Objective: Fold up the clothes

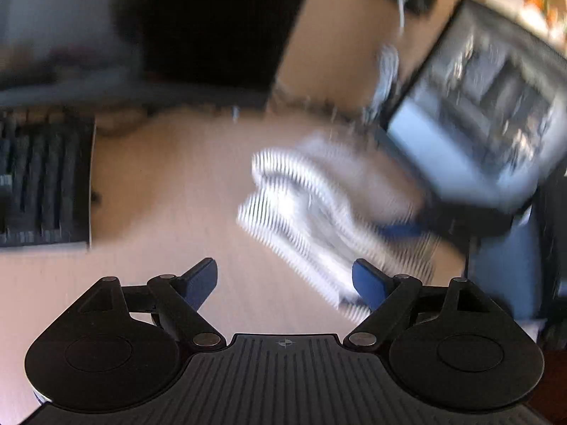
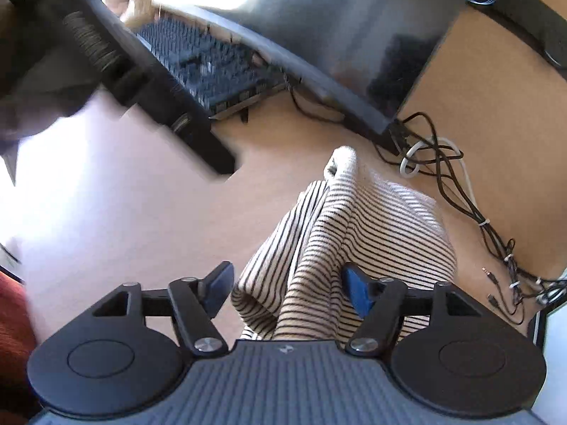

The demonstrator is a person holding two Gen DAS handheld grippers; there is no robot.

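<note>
Currently between grips, I'd say: both claws are wide apart and neither is pinching cloth.

Left gripper (image 1: 284, 281): jaws spread, nothing between the pads, only bare desk (image 1: 170, 184) under them. Left wrist view is motion-blurred. The striped garment (image 1: 319, 212) lies at about 2 o'clock from that claw, bunched, its near edge just beside the right-hand pad; contact can't be told through the blur.

Right gripper (image 2: 288, 288): jaws spread too, with a rumpled fold of the same striped garment (image 2: 340, 233) lying between the blue pads. Cloth seems to brush the right-hand pad, but the pads are not pressed on it. Garment runs from the claw toward 12–1 o'clock as a crumpled heap, not flat.

Judgement: folding is hardly advanced; the piece needs spreading first. Next move calls for each claw to find a separate edge or corner, close on a single layer, and pull apart to flatten. Risk: pinching several layers in that bunch.

Surface: light wood-tone desk, smooth, so the cloth should slide easily. Keyboard (image 2: 212, 71) at 10–11 o'clock in the right view, a dark monitor (image 2: 336, 35) at 12, a cable tangle (image 2: 443, 166) at 1–2 o'clock, near the garment's far end. Snag hazard there.
</note>
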